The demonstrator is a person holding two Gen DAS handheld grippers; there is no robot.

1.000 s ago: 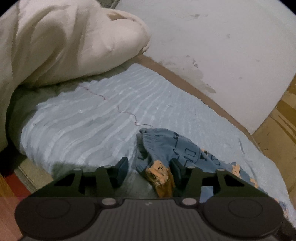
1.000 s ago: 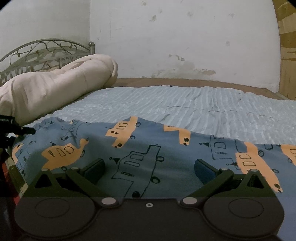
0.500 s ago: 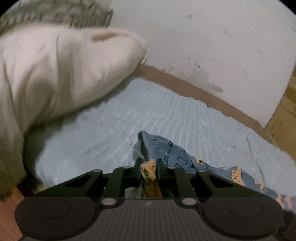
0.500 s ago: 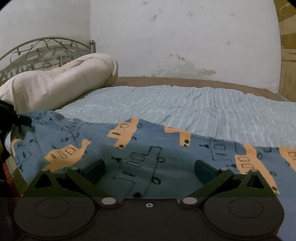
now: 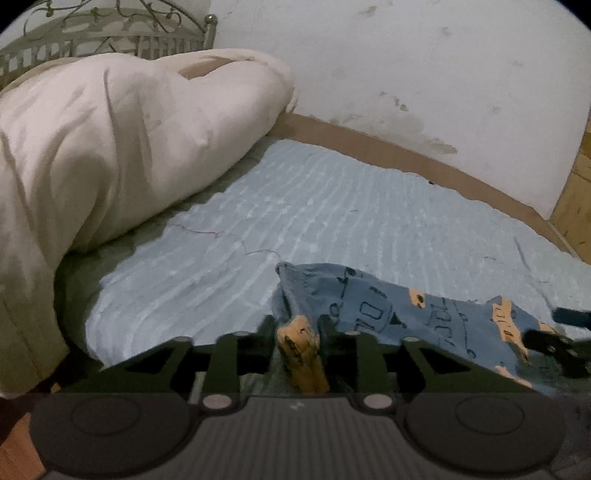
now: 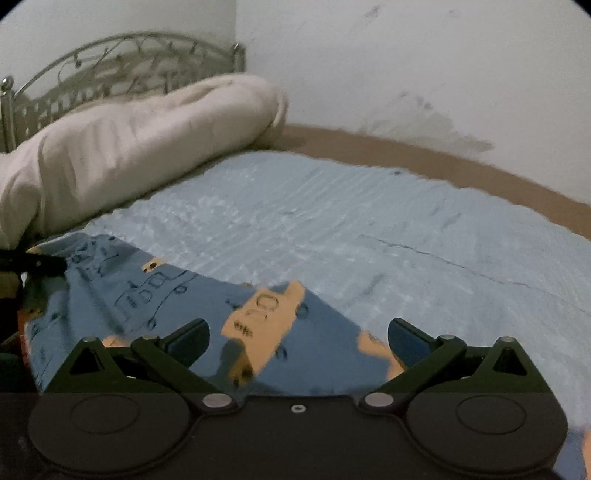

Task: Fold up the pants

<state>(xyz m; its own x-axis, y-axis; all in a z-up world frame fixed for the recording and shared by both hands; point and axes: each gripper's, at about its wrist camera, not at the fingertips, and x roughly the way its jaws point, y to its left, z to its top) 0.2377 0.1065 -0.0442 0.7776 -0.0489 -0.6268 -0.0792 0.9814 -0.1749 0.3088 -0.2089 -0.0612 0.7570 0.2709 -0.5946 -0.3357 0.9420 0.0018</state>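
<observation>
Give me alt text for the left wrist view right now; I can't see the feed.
The left gripper, jaws opening, has a bunched orange-and-blue fold of the patterned pants between its fingers, the rest trailing right across the light blue bedspread. The right gripper pokes in at the right edge by the pants. A cream rolled duvet lies left, below a metal headboard.

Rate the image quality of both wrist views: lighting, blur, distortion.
Left wrist view: dim and bluish, fairly sharp on the pants and cream duvet; fisheye bends the bed frame edge and darkens the corners. Right wrist view: same dim light, but motion blur smears the pants' print and the headboard; the striped sheet looks soft. No glare in either.
</observation>
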